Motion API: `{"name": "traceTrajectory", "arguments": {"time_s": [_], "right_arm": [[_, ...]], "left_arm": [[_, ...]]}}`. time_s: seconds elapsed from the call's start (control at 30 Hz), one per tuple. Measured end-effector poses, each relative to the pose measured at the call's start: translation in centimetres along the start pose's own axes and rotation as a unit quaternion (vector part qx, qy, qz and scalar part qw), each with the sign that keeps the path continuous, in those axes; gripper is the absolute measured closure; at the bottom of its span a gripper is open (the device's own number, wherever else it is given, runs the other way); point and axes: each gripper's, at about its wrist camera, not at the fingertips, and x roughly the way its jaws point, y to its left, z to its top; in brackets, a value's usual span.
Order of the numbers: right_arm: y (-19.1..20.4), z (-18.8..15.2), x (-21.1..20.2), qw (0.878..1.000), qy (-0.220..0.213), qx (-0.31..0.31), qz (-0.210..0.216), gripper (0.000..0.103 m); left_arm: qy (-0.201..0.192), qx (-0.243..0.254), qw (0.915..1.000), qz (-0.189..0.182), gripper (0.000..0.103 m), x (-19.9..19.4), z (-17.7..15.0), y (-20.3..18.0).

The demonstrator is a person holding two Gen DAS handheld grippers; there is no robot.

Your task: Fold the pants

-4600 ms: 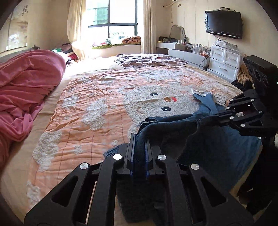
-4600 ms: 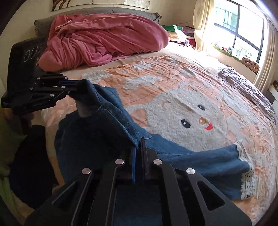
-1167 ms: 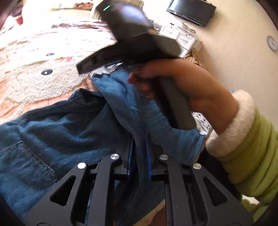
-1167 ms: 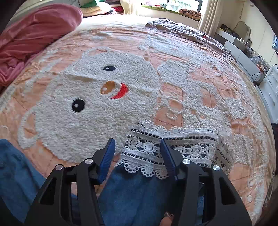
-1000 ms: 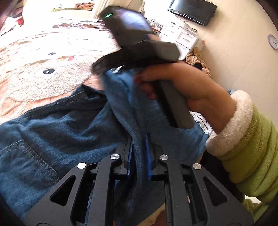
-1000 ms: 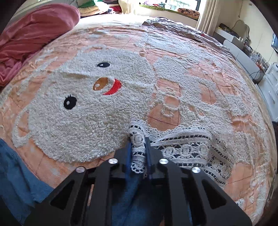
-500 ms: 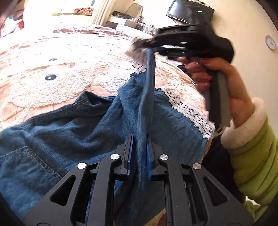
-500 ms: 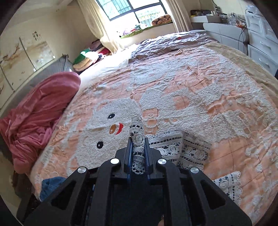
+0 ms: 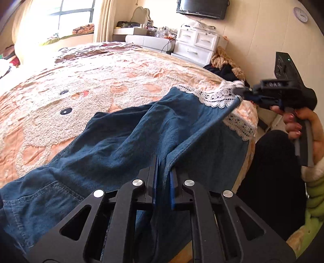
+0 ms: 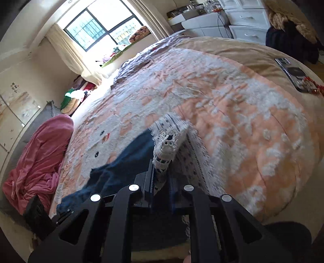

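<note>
Left wrist view: the left tongs [image 9: 163,178] are clamped on a fold of the blue denim pants [image 9: 121,141], which lie spread across the bed [image 9: 131,66] and its peach blanket [image 9: 40,113] bearing a white fleecy animal face. At right, the right tongs [image 9: 240,94], gripped by the person's right hand [image 9: 303,127], are clamped on the white lace hem [image 9: 214,97] of one pant leg, lifting it clear of the blanket so the denim stretches taut between the two tools. A white dresser [image 9: 195,45] and a wall-mounted television [image 9: 201,8] stand behind.

Right wrist view: the right tongs [image 10: 161,182] are closed on the bunched lace hem [image 10: 166,145]. Dark denim [image 10: 121,170] trails left toward the left tongs' black body [image 10: 38,217] at the bed's edge. A pink quilt [image 10: 38,157] lies heaped at far left.
</note>
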Motion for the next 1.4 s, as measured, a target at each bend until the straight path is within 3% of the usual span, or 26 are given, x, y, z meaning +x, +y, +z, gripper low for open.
{"name": "traceTrajectory", "arguments": {"time_s": [0.13, 0.4, 0.6, 0.7, 0.8, 0.87, 0.9, 1.0, 1.1, 1.17, 1.27, 1.4], "right_arm": [[-1.4, -2.2, 0.0, 0.999, 0.027, 0.024, -0.022, 0.092], [-1.7, -4.6, -1.6, 0.998, 0.041, 0.036, -0.031, 0.092], [-3.6, -5.1, -1.6, 0.996, 0.045, 0.053, -0.057, 0.093], [-4.0, -5.3, -1.5, 0.995, 0.054, 0.063, -0.058, 0.092], [-3.3, -5.1, -3.0, 0.996, 0.029, 0.051, -0.073, 0.085], [-1.7, -4.7, -4.6, 0.995, -0.017, 0.013, -0.097, 0.084], [-0.6, -4.4, -5.3, 0.993, -0.042, -0.014, -0.109, 0.079], [1.8, -3.9, -5.2, 0.991, -0.065, -0.073, -0.091, 0.068], [3.7, -3.8, -2.8, 0.992, -0.017, -0.123, -0.032, 0.062], [4.3, -4.5, 0.0, 0.986, 0.028, -0.155, -0.055, 0.062], [2.1, -6.0, 4.5, 0.984, 0.122, -0.121, -0.055, 0.062], [2.3, -5.6, 3.4, 0.985, 0.113, -0.125, -0.032, 0.056]], "left_arm": [[0.004, 0.013, 0.9999, 0.004, 0.098, -0.2, -0.3, 0.0], [-0.006, 0.043, 0.9991, 0.003, 0.097, -1.6, -1.0, -0.3], [0.013, 0.088, 0.9960, -0.004, 0.096, -1.4, -2.2, -2.3], [0.030, 0.087, 0.9957, -0.007, 0.093, -0.7, -2.7, -2.5], [0.041, 0.090, 0.9951, -0.007, 0.085, -0.3, -3.2, -2.6], [0.042, 0.090, 0.9950, -0.012, 0.079, -0.4, -3.4, -2.8], [0.042, 0.091, 0.9948, -0.014, 0.075, -0.4, -3.5, -2.9], [0.044, 0.101, 0.9938, -0.016, 0.070, -0.6, -4.0, -3.5], [0.051, 0.106, 0.9928, -0.023, 0.066, -0.6, -4.6, -4.2], [0.054, 0.108, 0.9923, -0.028, 0.063, -0.6, -4.9, -4.4], [0.063, 0.107, 0.9911, -0.049, 0.055, -0.8, -5.1, -4.5], [0.062, 0.092, 0.9901, -0.085, 0.051, -1.8, -5.1, -4.5]]}}
